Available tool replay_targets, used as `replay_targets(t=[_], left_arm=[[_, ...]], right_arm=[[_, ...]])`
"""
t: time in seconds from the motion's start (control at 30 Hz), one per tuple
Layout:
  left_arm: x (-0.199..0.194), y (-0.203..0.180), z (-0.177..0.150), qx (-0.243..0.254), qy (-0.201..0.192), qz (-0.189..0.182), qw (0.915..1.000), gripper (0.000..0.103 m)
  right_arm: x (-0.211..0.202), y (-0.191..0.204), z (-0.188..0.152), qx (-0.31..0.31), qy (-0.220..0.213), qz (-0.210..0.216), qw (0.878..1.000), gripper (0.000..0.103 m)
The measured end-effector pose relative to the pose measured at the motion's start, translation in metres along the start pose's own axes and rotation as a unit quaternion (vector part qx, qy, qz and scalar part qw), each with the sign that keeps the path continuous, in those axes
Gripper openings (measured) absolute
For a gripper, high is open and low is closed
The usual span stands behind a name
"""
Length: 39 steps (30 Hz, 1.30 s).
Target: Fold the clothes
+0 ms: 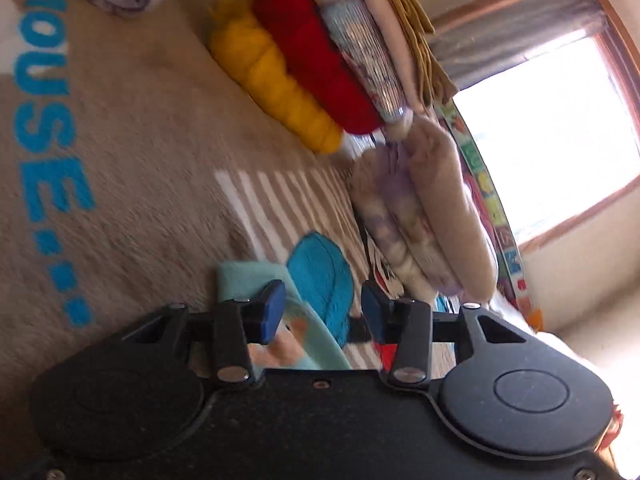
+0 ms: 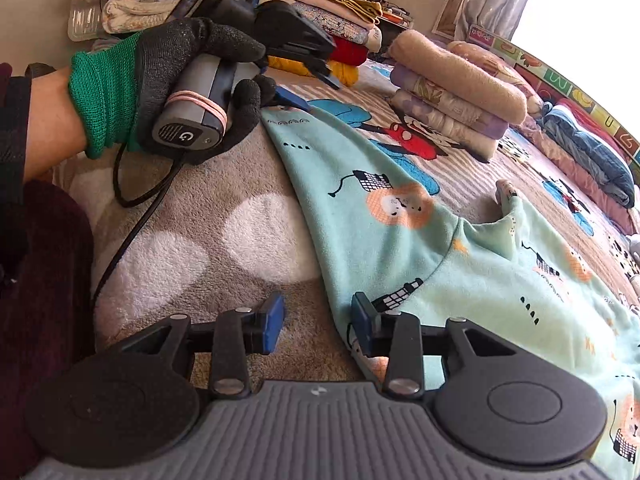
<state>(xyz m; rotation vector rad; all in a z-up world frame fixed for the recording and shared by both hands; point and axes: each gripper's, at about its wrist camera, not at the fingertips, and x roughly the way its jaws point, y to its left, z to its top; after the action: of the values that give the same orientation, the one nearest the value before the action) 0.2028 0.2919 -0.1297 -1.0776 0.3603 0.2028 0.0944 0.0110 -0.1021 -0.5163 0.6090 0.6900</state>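
Observation:
A mint-green garment [image 2: 400, 216] printed with orange lions lies spread on a beige fleece blanket [image 2: 192, 208]. My right gripper [image 2: 318, 322] is open low over the blanket, and its right pad [image 2: 362, 320] touches the garment's near edge. A hand in a green and black glove [image 2: 160, 76] holds my left gripper [image 2: 312, 90] at the garment's far corner, open, with its lower blue pad on the cloth. In the left wrist view, that gripper [image 1: 322, 312] stands wide open, and the garment's corner [image 1: 240, 276] lies under its left pad [image 1: 272, 312].
Folded piles line the far side: yellow [image 1: 272, 76] and red [image 1: 316, 52] fleeces, and a beige and purple stack [image 2: 452, 108]. A black cable [image 2: 132, 216] trails over the blanket. A dark red sleeve [image 2: 40, 280] fills the left. A bright window [image 1: 540, 140] is behind.

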Motion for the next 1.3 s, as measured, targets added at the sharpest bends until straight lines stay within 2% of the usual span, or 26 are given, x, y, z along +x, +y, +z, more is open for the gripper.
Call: replay_targets(t=[0.07,0.13,0.23,0.33,0.4,0.5,0.57,0.67,0.73,0.77,0.83,0.9,0.93,1.0,1.07,1.13,1.2,1.23,1.27,1.3], left_arm=[[-0.01,-0.003,0.001,0.001,-0.024,-0.01,0.9997,0.053],[-0.015,-0.011,-0.001,0.01,-0.025,-0.04,0.9988,0.055],[-0.014,-0.031,-0.011,0.045,-0.003,-0.075,0.9961,0.057],[-0.004,-0.052,-0.029,0.087,0.034,-0.094,0.9912,0.057],[-0.002,-0.066,-0.046,0.121,0.06,-0.104,0.9854,0.057],[-0.001,-0.085,-0.071,0.172,0.093,-0.121,0.9731,0.058],[-0.003,-0.097,-0.09,0.2,0.113,-0.135,0.9638,0.059],[-0.007,-0.115,-0.122,0.247,0.145,-0.155,0.9456,0.059],[-0.011,-0.129,-0.147,0.286,0.165,-0.169,0.9286,0.059],[-0.013,-0.136,-0.16,0.308,0.173,-0.175,0.919,0.059],[-0.014,-0.142,-0.177,0.322,0.188,-0.183,0.9096,0.059],[-0.013,-0.146,-0.19,0.328,0.203,-0.19,0.9029,0.059],[-0.013,-0.148,-0.197,0.331,0.21,-0.193,0.8994,0.059],[-0.013,-0.151,-0.211,0.336,0.225,-0.2,0.8923,0.059],[-0.012,-0.155,-0.224,0.342,0.24,-0.207,0.8849,0.059],[-0.015,-0.157,-0.235,0.36,0.252,-0.208,0.8739,0.059],[-0.016,-0.156,-0.241,0.374,0.263,-0.211,0.8639,0.059],[-0.015,-0.156,-0.242,0.377,0.27,-0.213,0.86,0.059],[-0.015,-0.156,-0.242,0.378,0.274,-0.214,0.858,0.059],[-0.014,-0.155,-0.242,0.379,0.276,-0.215,0.8567,0.059]], right_arm=[[-0.004,0.0,-0.002,0.003,-0.004,0.01,1.0,0.04],[-0.011,0.0,-0.005,0.016,-0.013,0.024,0.999,0.039],[-0.025,-0.002,-0.014,0.041,-0.024,0.046,0.998,0.038],[-0.046,-0.017,-0.028,0.071,-0.036,0.048,0.996,0.038],[-0.061,-0.04,-0.041,0.123,-0.049,0.046,0.99,0.038],[-0.086,-0.088,-0.066,0.23,-0.084,0.031,0.969,0.04],[-0.103,-0.124,-0.087,0.309,-0.116,0.012,0.944,0.043],[-0.127,-0.178,-0.129,0.421,-0.175,-0.032,0.889,0.046],[-0.138,-0.207,-0.157,0.479,-0.207,-0.067,0.85,0.05],[-0.14,-0.222,-0.175,0.512,-0.215,-0.083,0.828,0.052],[-0.139,-0.249,-0.21,0.573,-0.223,-0.105,0.782,0.052],[-0.132,-0.263,-0.235,0.614,-0.22,-0.111,0.75,0.052],[-0.127,-0.268,-0.243,0.628,-0.216,-0.109,0.74,0.052],[-0.113,-0.277,-0.247,0.637,-0.217,-0.092,0.734,0.055],[-0.1,-0.287,-0.245,0.639,-0.223,-0.083,0.732,0.067],[-0.09,-0.298,-0.239,0.639,-0.226,-0.085,0.73,0.066],[-0.083,-0.306,-0.229,0.625,-0.224,-0.091,0.742,0.052],[-0.079,-0.31,-0.224,0.618,-0.223,-0.093,0.748,0.032],[-0.076,-0.314,-0.218,0.609,-0.222,-0.097,0.755,0.029],[-0.077,-0.313,-0.208,0.59,-0.222,-0.106,0.769,0.028]])
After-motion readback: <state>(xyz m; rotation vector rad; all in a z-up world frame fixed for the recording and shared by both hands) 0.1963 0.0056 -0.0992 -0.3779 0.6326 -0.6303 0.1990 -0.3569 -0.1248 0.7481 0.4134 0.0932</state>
